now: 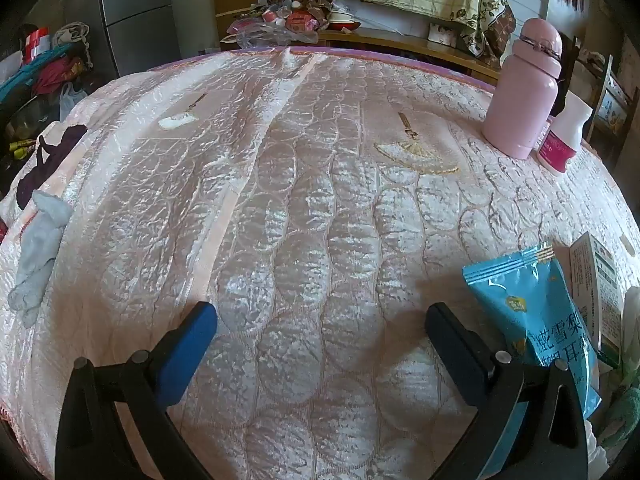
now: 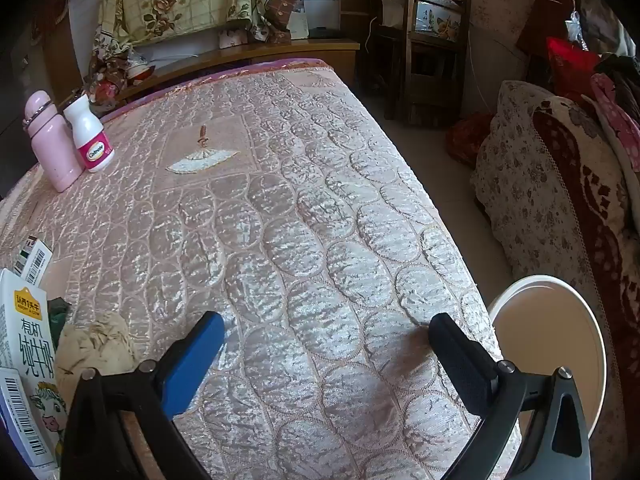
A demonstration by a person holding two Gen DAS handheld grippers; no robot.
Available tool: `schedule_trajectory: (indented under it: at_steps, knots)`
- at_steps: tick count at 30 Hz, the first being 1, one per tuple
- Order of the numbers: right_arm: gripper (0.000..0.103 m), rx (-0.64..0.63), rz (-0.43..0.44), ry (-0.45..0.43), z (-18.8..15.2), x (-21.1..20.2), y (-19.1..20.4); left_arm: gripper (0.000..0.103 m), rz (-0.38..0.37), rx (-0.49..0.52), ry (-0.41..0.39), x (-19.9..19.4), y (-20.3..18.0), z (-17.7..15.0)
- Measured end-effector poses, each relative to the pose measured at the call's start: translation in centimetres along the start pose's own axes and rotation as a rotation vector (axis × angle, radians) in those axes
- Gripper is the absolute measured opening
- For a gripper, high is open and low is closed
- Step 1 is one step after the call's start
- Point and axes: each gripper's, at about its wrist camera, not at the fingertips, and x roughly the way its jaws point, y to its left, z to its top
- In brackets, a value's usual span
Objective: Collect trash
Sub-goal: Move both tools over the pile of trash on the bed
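Observation:
A blue snack bag lies on the pink quilted bed just right of my open, empty left gripper, with a small carton beside it. A crumpled grey tissue lies at the bed's left edge. In the right wrist view my right gripper is open and empty over the bed. A milk carton, a second small carton and a crumpled beige wad lie to its left. A white bin stands on the floor at the bed's right side.
A pink flask and a white pill bottle stand upright at the far side of the bed. A dark cloth lies at the left edge. A sofa and wooden chair stand to the right.

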Motion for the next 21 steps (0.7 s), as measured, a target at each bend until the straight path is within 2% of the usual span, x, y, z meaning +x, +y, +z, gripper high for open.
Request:
schedule_trajectory:
  at_steps: [1, 4, 7, 11, 14, 21]
  knots:
    - [0.103, -0.005, -0.007, -0.001, 0.0, 0.0, 0.0, 0.103, 0.007, 0.014, 0.039, 0.1, 0.0, 0.0]
    - [0.103, 0.002, 0.0, 0.0, 0.0, 0.0, 0.0, 0.103, 0.0, 0.019, 0.067, 0.2, 0.1, 0.5]
    - [0.103, 0.001, 0.0, 0.006, -0.1, -0.1, 0.0, 0.103, 0.049, 0.021, -0.019, -2.5, 0.0, -0.9]
    - [0.103, -0.029, 0.009, 0.047, -0.4, -1.0, -0.2, 0.103, 0.043, -0.003, -0.074, -6.2, 0.2, -0.8]
    - [0.103, -0.016, -0.002, -0.01, -1.3, -3.6, -0.5, 0.103, 0.035, -0.01, -0.13, -9.6, -0.3, -1.2]
    - [0.103, -0.021, 0.057, -0.141, -3.0, -10.5, 0.0, 0.103, -0.031, 0.016, -0.218, -15.1, -3.1, -3.3]
